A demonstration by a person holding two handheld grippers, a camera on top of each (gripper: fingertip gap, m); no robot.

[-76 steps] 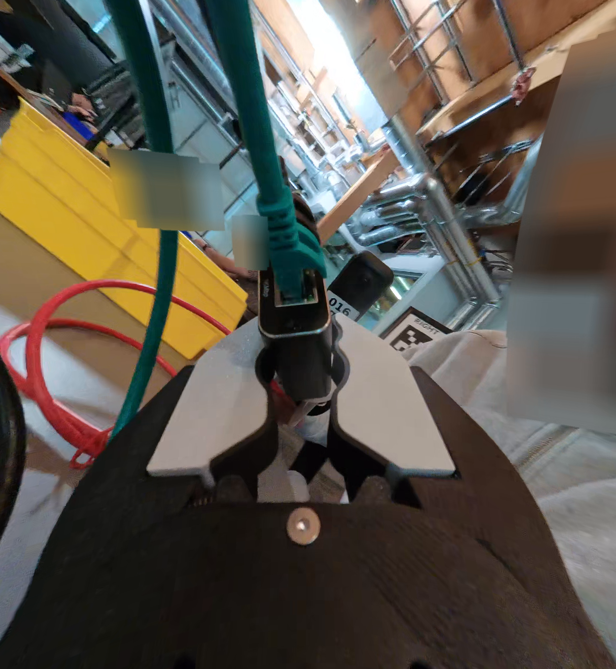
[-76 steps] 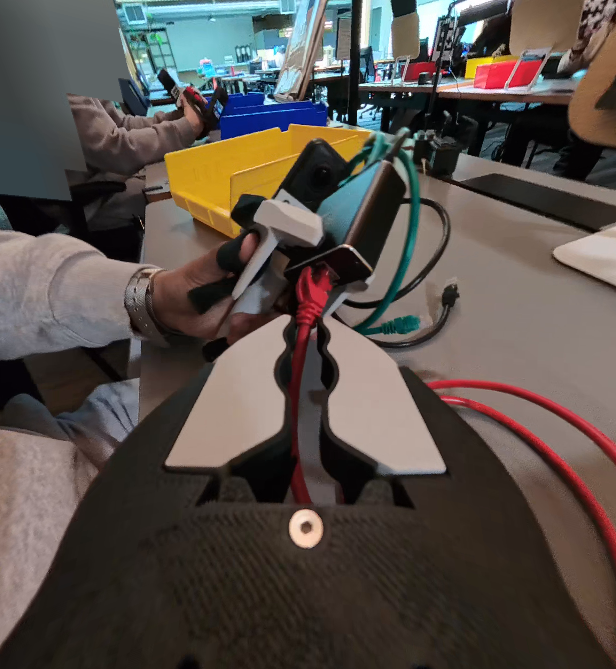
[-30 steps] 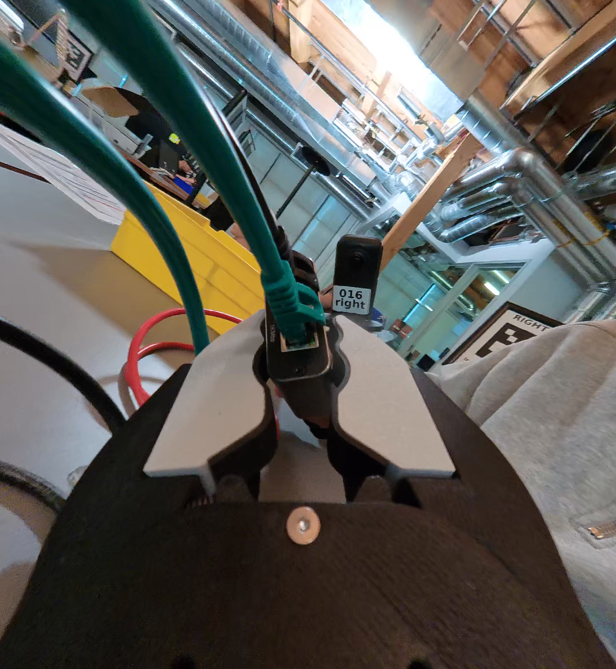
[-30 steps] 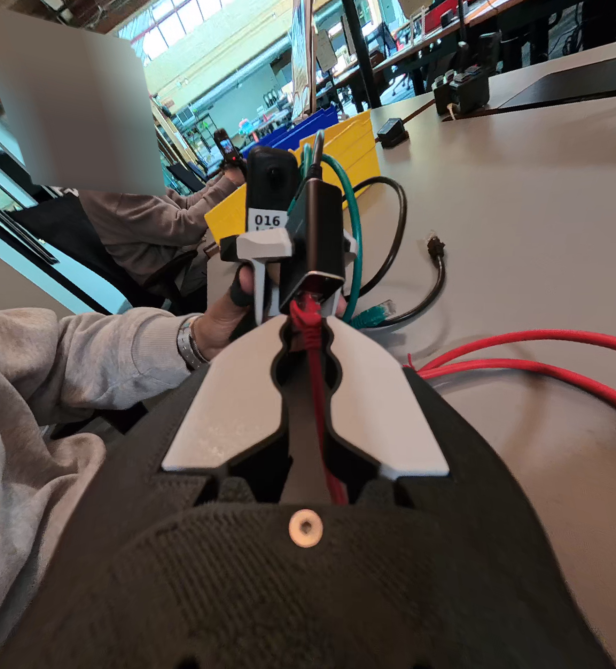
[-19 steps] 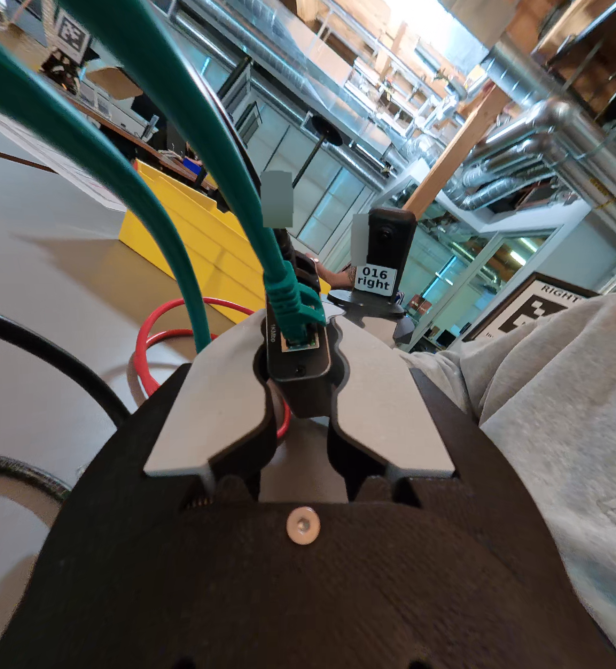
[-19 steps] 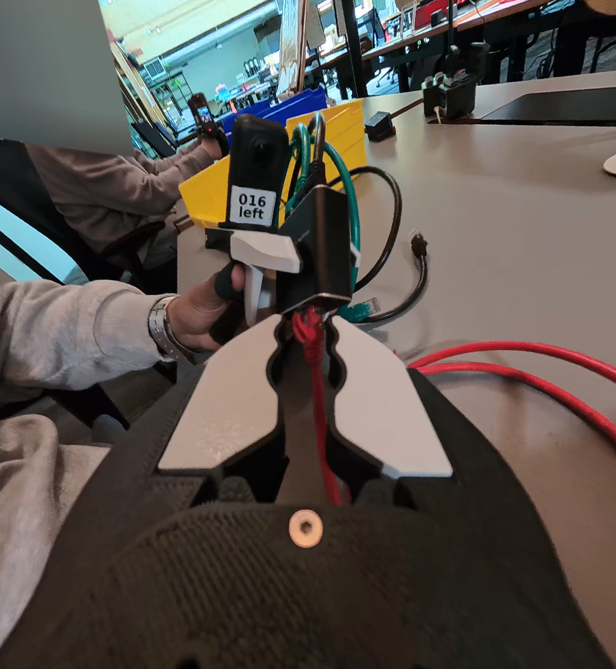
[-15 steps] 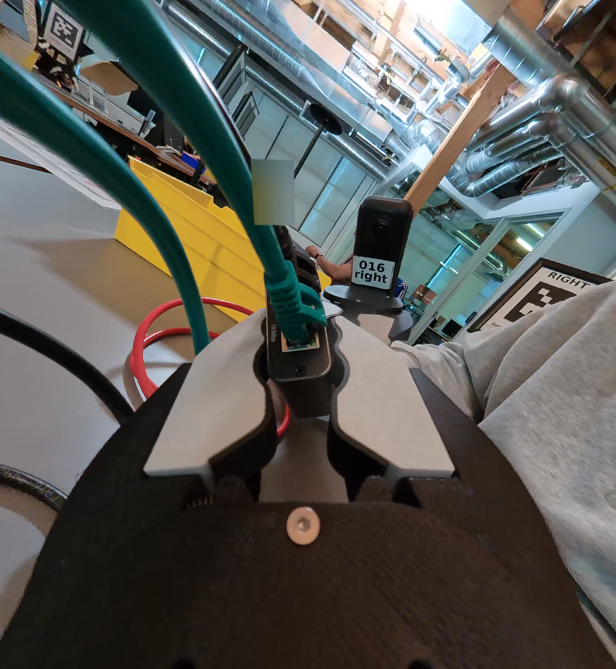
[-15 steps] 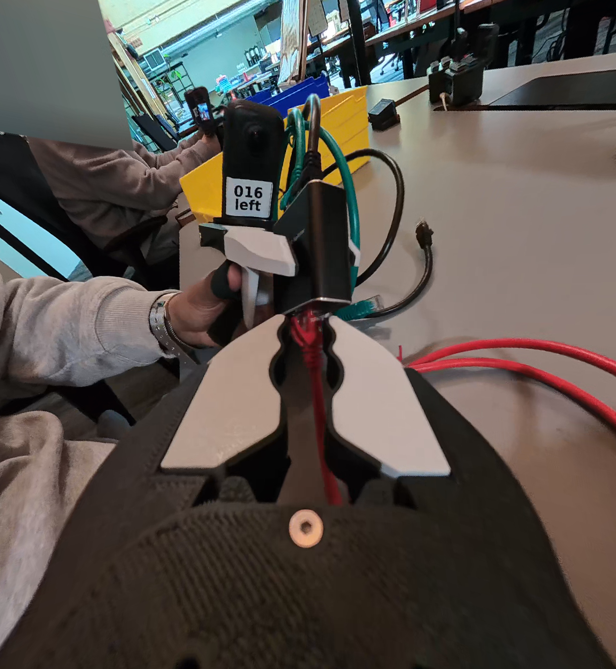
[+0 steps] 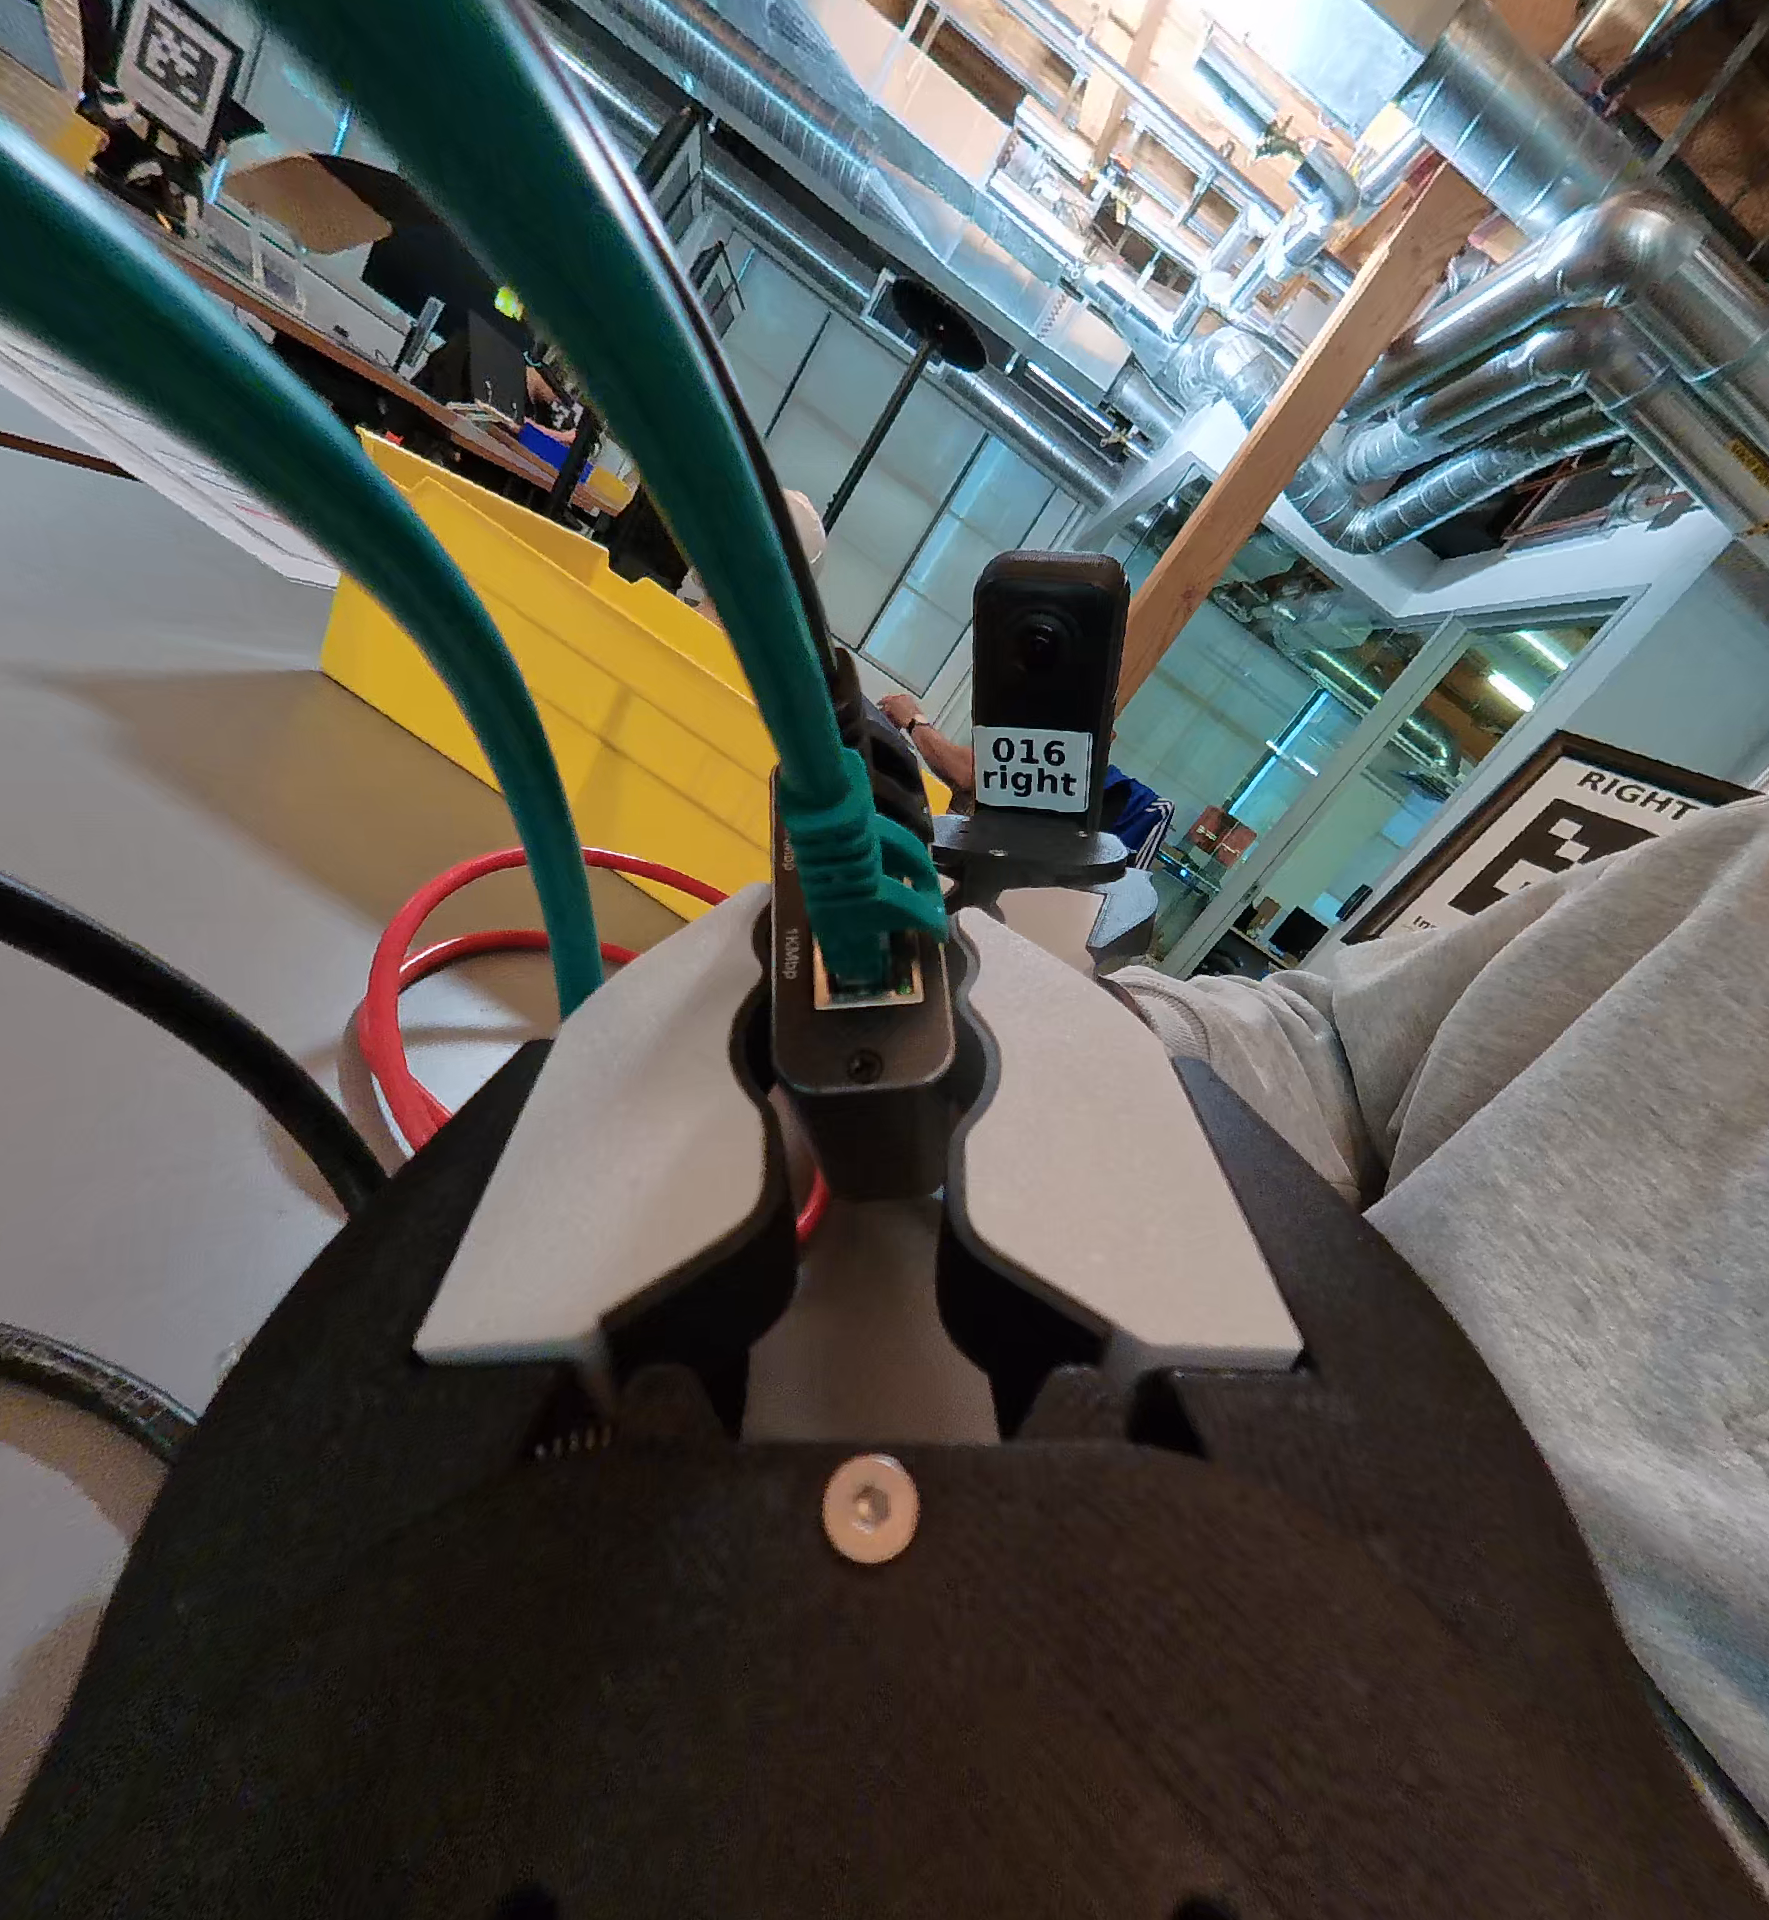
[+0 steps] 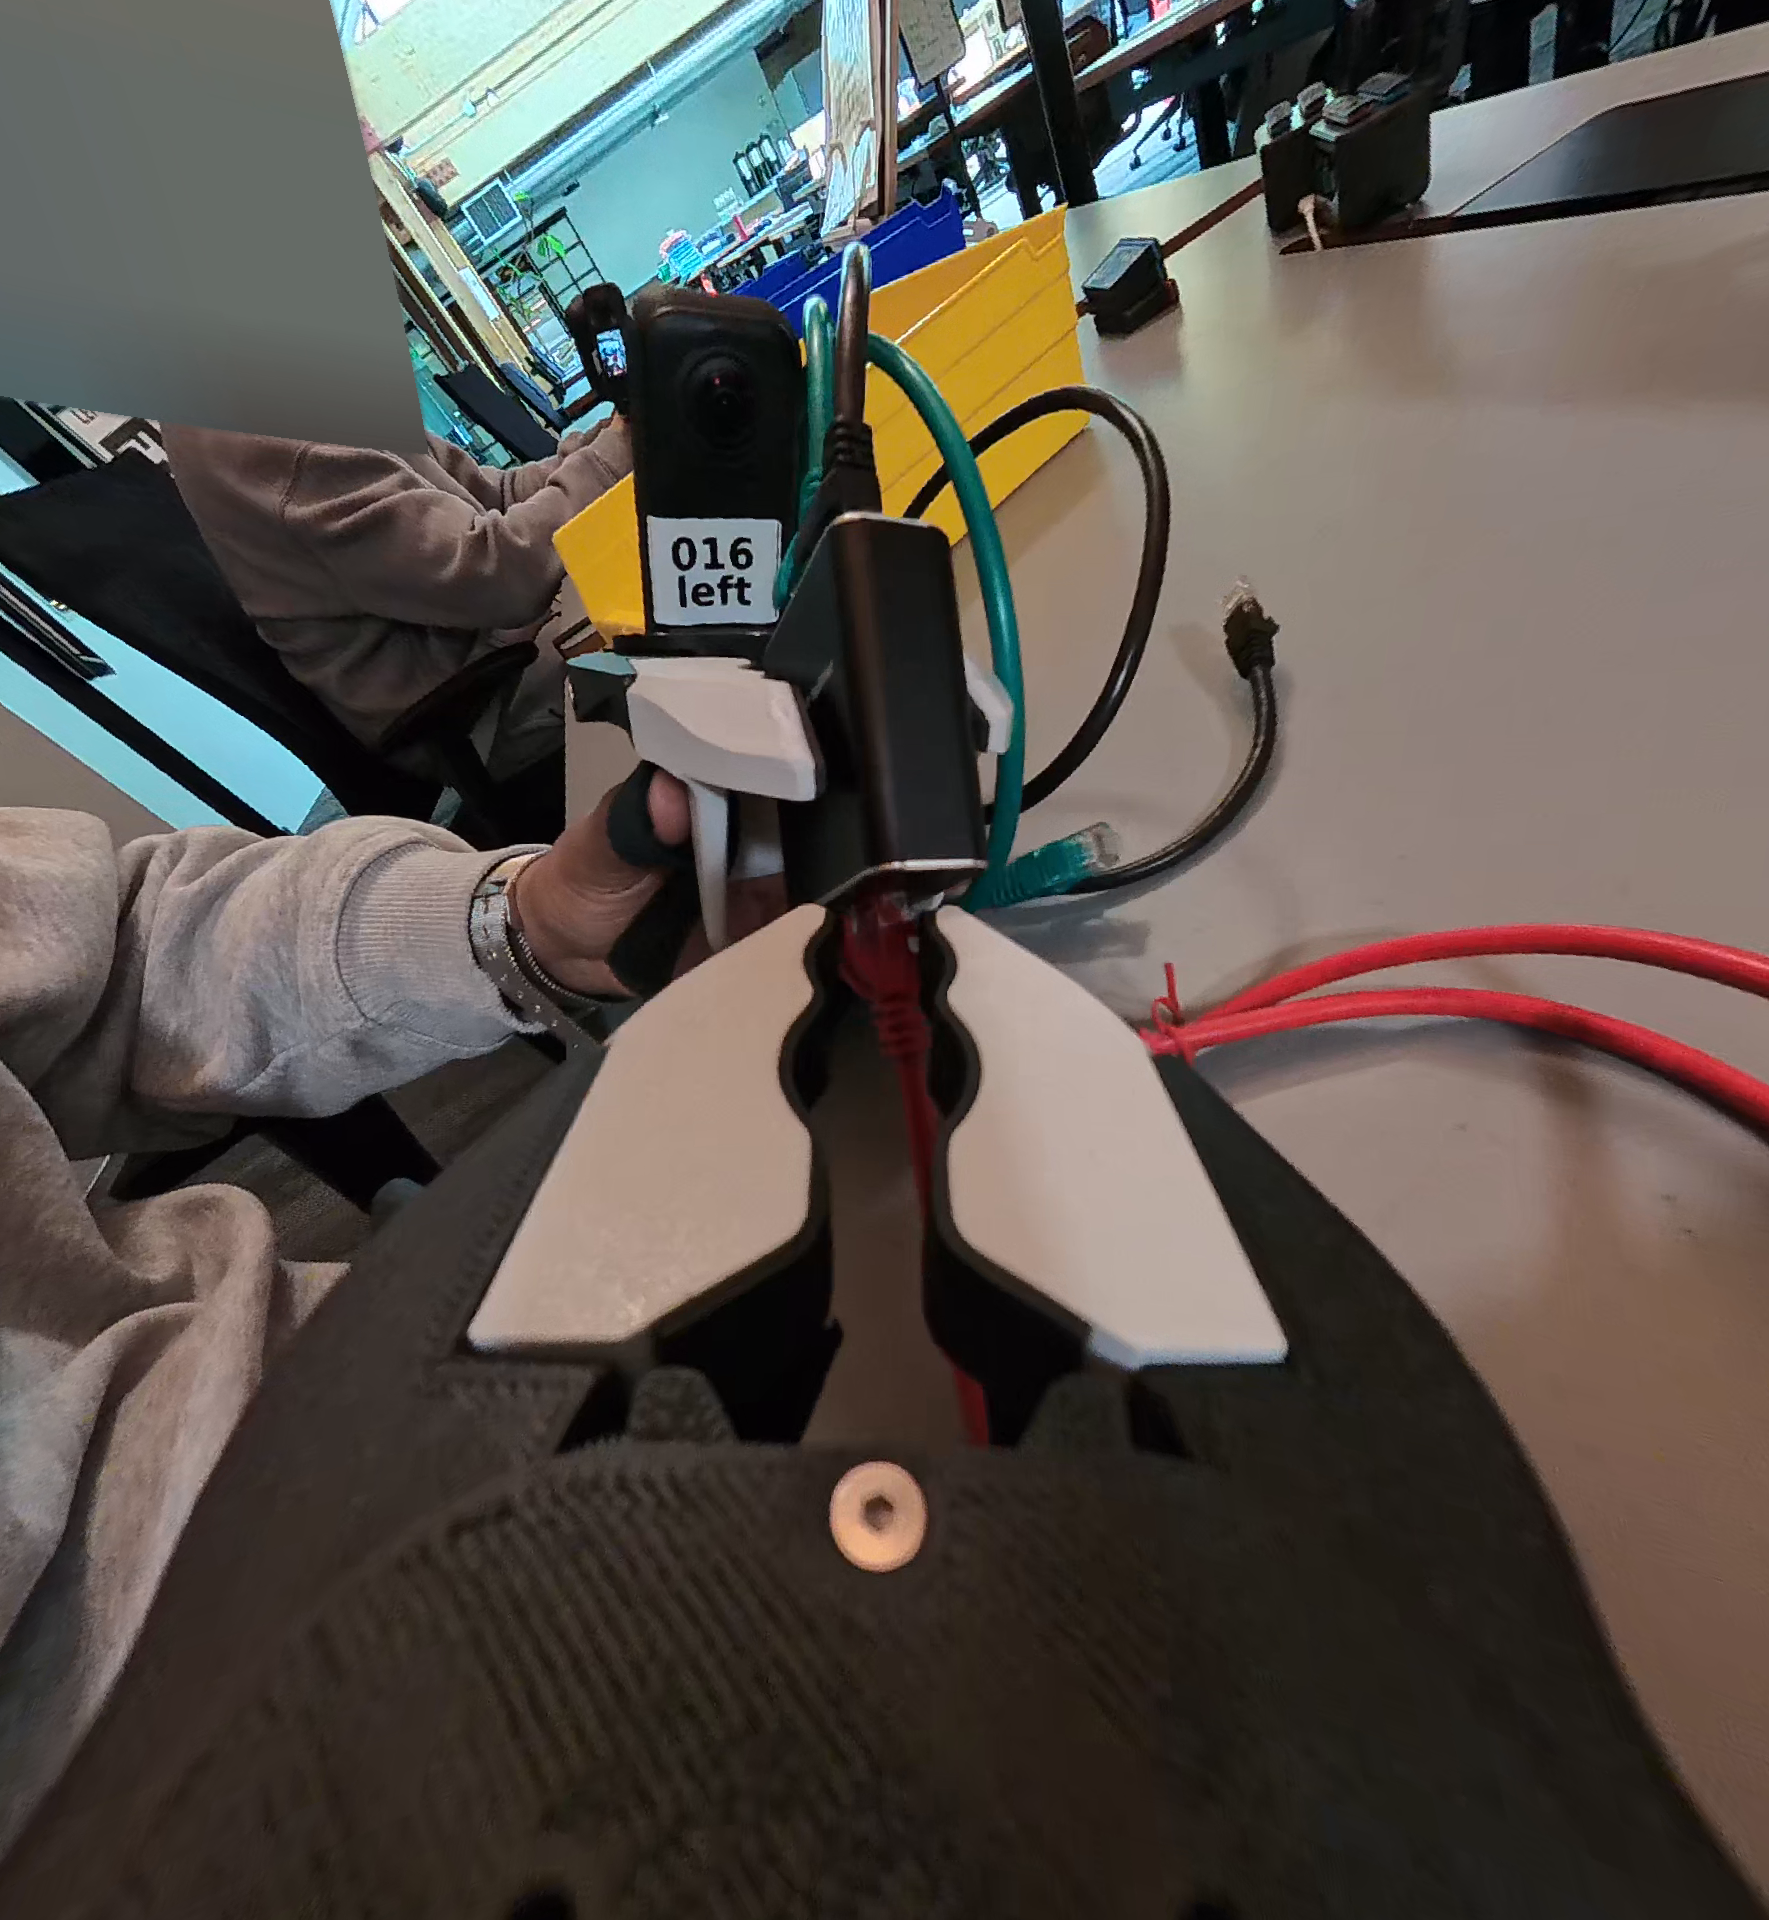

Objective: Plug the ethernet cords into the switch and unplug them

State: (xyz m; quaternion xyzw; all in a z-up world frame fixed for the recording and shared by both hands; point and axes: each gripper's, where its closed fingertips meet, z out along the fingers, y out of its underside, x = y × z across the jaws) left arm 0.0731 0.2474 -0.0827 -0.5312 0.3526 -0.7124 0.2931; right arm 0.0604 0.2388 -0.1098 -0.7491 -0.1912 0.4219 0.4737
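My left gripper (image 9: pixel 864 935) is shut on a black switch (image 9: pixel 864 1049) and holds it upright above the table. A green ethernet cord (image 9: pixel 838 883) is plugged into the switch's upper port. In the right wrist view the switch (image 10: pixel 901 707) stands just ahead, between the left gripper's white fingers (image 10: pixel 724 727). My right gripper (image 10: pixel 882 920) is shut on the red ethernet cord's plug (image 10: pixel 885 977), whose tip sits at the port in the switch's lower end. The red cord (image 10: pixel 1482 987) trails off to the right across the table.
The green cord's free plug (image 10: pixel 1056 857) and a black cable's plug (image 10: pixel 1249 623) lie on the grey table (image 10: pixel 1482 520). A yellow bin (image 10: pixel 973 343) stands behind. A person's grey sleeve (image 9: pixel 1586 1143) is close on the right. Another person sits at the table's far edge.
Both grippers have shifted and tilted a little together. Both grips hold, and the red plug stays at the switch's lower end.
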